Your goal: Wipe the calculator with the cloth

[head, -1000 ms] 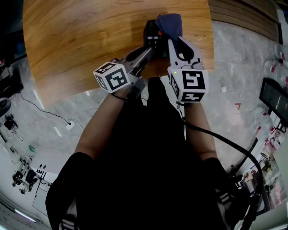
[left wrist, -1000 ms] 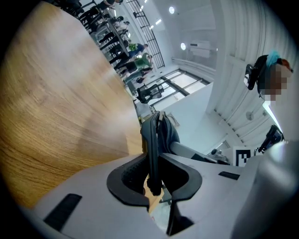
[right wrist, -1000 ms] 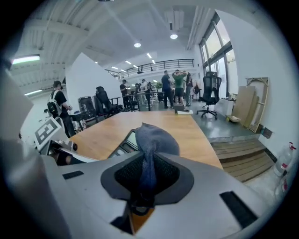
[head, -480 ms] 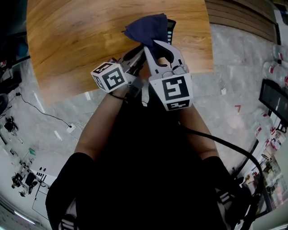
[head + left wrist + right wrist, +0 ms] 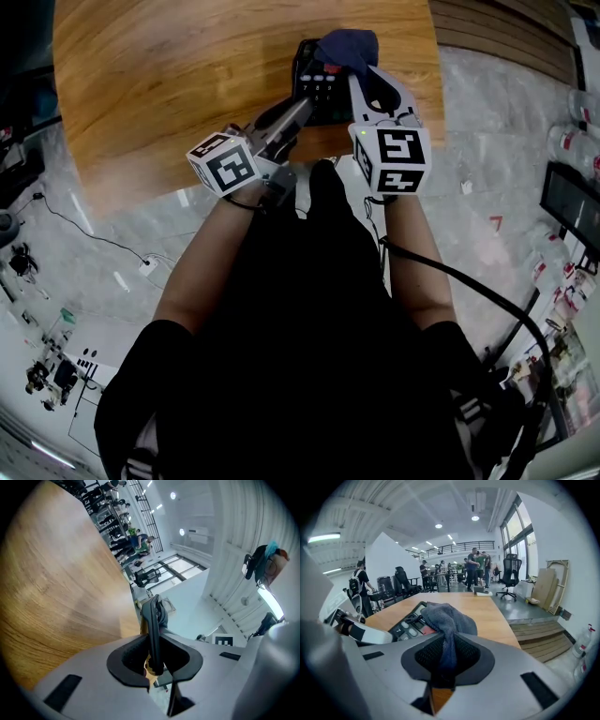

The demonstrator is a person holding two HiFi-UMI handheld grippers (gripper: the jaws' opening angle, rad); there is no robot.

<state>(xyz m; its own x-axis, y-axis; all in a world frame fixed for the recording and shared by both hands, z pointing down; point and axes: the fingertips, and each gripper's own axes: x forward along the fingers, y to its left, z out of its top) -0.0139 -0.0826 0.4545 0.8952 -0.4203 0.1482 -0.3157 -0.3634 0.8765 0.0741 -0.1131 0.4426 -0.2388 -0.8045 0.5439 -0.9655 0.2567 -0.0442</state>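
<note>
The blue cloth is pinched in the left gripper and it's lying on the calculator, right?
Not quite. The blue cloth is pinched in the right gripper, not the left one. The right gripper view shows it between those jaws. It does lie on the calculator. The left gripper clamps the calculator's edge instead.

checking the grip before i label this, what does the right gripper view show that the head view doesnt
Only the right gripper view: the cloth running down between the right tongs, which are clamped on it, plus people and a chair at the room's far end. Only the head view: both marker cubes, the person's arms and a black cable over the floor. Both: the cloth lying on the far end of the calculator, on the wooden table.
</note>
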